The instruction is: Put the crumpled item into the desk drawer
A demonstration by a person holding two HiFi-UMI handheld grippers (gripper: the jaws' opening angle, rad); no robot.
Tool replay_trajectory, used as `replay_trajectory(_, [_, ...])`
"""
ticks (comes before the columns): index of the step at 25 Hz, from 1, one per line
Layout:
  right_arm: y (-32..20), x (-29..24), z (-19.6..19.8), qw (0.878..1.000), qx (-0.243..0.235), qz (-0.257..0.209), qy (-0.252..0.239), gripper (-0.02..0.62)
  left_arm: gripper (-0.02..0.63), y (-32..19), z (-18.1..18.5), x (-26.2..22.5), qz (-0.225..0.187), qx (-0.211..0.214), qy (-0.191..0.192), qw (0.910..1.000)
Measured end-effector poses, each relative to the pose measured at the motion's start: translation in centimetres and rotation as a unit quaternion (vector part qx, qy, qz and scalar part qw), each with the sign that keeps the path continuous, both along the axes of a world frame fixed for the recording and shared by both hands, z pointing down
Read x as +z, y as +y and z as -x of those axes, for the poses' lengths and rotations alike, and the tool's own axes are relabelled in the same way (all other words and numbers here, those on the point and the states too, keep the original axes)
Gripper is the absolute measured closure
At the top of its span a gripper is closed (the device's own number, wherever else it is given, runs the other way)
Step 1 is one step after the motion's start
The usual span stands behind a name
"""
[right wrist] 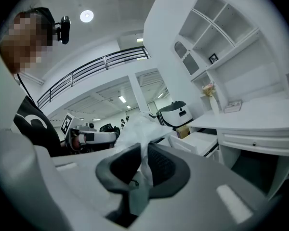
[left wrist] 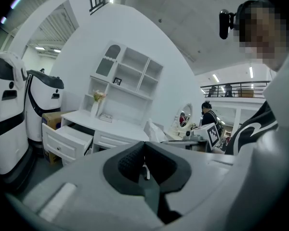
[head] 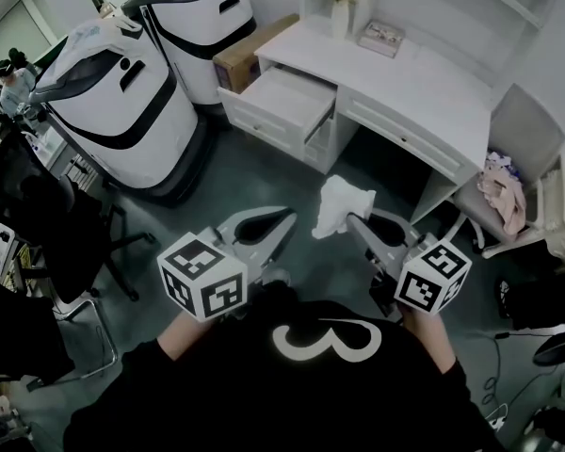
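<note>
We've got the crumpled white item [head: 342, 205] pinched in the right gripper [head: 356, 222]. Left gripper [head: 281, 222] clenched, empty. Drawer [head: 281, 102] open at the desk's [head: 424, 83] left end.

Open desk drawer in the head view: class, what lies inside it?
The open drawer shows only its bare white bottom; its rear, under the desktop, is hidden.

The white desk [head: 424, 81], one drawer [head: 287, 97] pulled open, bears a flower vase [head: 340, 15] and a small box [head: 381, 38].
</note>
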State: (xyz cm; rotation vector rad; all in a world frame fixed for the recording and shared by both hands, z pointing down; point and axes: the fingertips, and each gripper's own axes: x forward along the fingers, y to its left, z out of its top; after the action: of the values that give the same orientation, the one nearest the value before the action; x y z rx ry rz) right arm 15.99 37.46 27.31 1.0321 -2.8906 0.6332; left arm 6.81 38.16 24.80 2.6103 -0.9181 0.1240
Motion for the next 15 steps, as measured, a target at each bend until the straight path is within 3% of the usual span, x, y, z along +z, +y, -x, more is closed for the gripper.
replay_trajectory(8, [-4.2, 0.8, 1.6, 1.0, -0.002, 0.012, 0.002, 0.549, 0.597, -4.2, 1.7, 1.3, 0.012, -0.008, 0.002, 0.9999])
replay_trajectory(15, [-11.2, 2.0, 3.4, 1.0, 0.006, 0.026, 0.003, 0.548, 0.595, -11.3, 3.4, 2.6, 0.024, 0.003, 0.004, 0.9997])
